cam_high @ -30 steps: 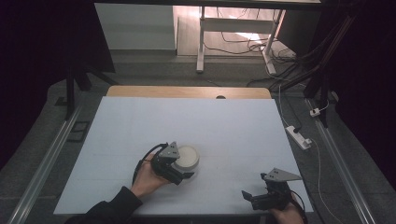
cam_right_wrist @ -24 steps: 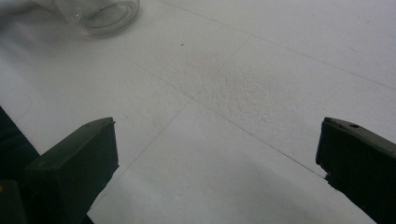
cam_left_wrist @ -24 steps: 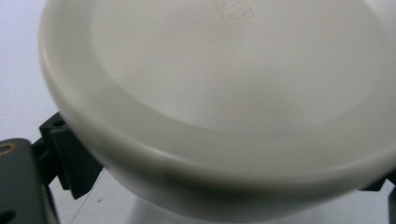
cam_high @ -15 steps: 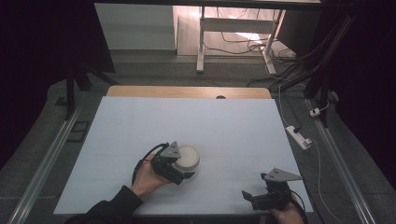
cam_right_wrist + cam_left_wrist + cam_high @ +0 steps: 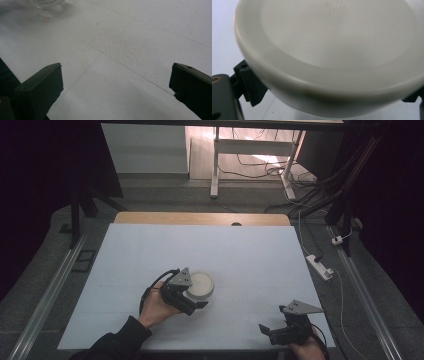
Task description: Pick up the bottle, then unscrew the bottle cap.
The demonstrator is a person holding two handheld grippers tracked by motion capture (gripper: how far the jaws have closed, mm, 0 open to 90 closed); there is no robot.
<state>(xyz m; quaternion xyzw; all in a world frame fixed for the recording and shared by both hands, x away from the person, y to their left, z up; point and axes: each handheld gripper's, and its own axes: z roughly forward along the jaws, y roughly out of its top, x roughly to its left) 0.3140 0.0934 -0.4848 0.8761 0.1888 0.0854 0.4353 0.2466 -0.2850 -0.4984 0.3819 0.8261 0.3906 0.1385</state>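
Note:
A white round lidded container stands on the white table sheet, left of the middle. My left gripper reaches it from the left, one jaw on each side. In the left gripper view the pale lid looms very close, and the ribbed pads press against the body under its rim, so the left gripper is shut on the container. My right gripper rests near the front right edge of the table. Its jaws stand wide apart over bare sheet, so the right gripper is open.
The wooden table edge runs along the far side. A white power strip lies on the floor to the right, and metal rails flank the table. In the right gripper view a translucent object shows at the top left.

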